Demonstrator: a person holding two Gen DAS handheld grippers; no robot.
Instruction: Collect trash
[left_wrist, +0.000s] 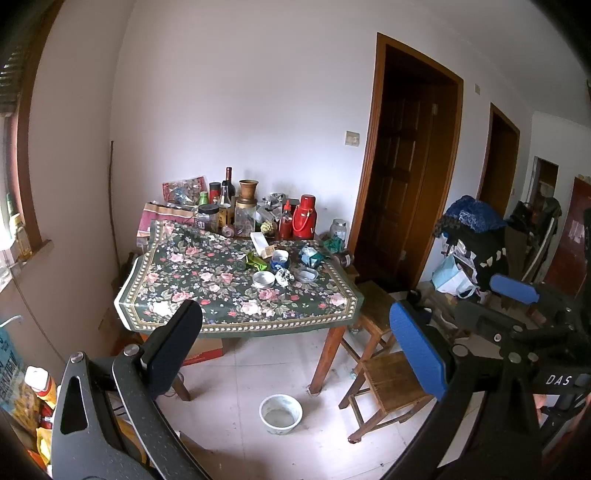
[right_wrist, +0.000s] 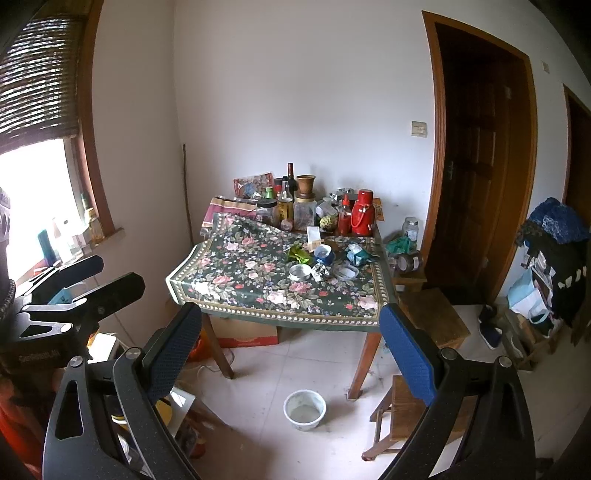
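Note:
A table with a floral cloth (left_wrist: 207, 280) (right_wrist: 258, 288) stands ahead against the wall. On it lie a crumpled green wrapper (left_wrist: 256, 262) (right_wrist: 299, 254), a crumpled white scrap (left_wrist: 284, 277) (right_wrist: 320, 272) and a blue-green crumpled bag (left_wrist: 310, 255) (right_wrist: 356, 253). My left gripper (left_wrist: 295, 332) is open and empty, well short of the table. My right gripper (right_wrist: 291, 332) is open and empty too; it also shows at the right of the left wrist view (left_wrist: 513, 290). The left gripper shows at the left of the right wrist view (right_wrist: 107, 277).
Bottles, jars and a red thermos (left_wrist: 304, 218) (right_wrist: 364, 214) crowd the table's back. A round tin (left_wrist: 263, 279), a blue cup (left_wrist: 279, 258) and a lid (left_wrist: 306, 274) sit mid-table. A white bowl (left_wrist: 280, 413) (right_wrist: 304, 410) is on the floor, wooden stools (left_wrist: 391, 384) to the right.

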